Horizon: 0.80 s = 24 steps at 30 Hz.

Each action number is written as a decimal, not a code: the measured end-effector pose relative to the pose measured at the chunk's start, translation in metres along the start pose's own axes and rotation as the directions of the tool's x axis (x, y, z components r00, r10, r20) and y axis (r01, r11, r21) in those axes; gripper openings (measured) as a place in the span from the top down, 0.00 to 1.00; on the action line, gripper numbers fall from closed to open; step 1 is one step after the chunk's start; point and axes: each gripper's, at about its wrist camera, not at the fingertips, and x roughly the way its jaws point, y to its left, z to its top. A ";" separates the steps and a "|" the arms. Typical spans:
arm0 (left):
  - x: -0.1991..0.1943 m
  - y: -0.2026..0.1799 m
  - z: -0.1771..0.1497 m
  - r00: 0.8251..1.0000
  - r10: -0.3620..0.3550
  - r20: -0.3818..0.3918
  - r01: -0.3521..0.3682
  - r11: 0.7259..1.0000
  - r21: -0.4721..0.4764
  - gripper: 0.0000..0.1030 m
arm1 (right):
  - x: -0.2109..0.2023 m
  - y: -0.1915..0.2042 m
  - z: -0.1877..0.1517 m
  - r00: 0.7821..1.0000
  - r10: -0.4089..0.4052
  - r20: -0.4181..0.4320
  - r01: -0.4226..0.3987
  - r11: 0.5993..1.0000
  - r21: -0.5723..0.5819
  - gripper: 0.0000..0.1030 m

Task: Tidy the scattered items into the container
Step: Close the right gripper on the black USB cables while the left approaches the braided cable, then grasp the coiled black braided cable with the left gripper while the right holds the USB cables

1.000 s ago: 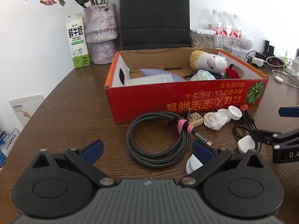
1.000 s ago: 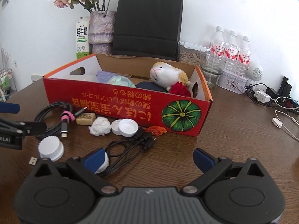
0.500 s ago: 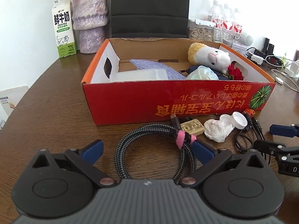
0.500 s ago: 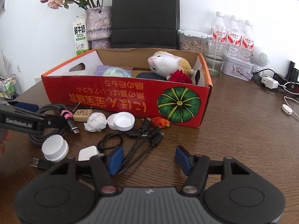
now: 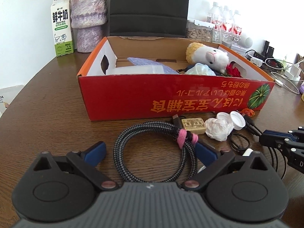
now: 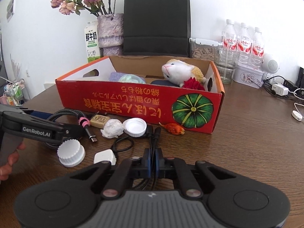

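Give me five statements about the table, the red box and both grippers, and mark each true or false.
1. The right gripper is shut on the thin black cables. True.
2. The plush toy lies on the table outside the red box. False: it sits inside the box.
3. The left gripper is clamped on the braided cable. False: its jaws stand wide, just starting to close around the coil.
4. A crumpled tissue lies before the box. True.
5. The milk carton lies flat. False: it stands upright.

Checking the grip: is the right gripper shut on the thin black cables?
Shut: the right gripper has its blue pads pressed together on the thin black cables.
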 end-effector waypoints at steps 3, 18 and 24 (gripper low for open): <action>-0.006 -0.007 -0.004 1.000 -0.001 0.025 0.000 1.000 0.025 0.16 | -0.003 0.000 0.000 1.000 -0.002 0.018 0.002 1.000 -0.009 0.96; -0.039 -0.013 -0.023 0.992 0.024 0.122 -0.021 0.999 -0.024 0.18 | -0.019 0.003 0.000 0.996 -0.001 0.090 0.003 1.000 -0.024 0.96; -0.047 0.003 -0.022 0.994 -0.011 0.109 0.026 0.990 -0.139 0.77 | -0.030 0.005 0.000 0.991 0.019 0.135 -0.015 0.999 -0.034 0.96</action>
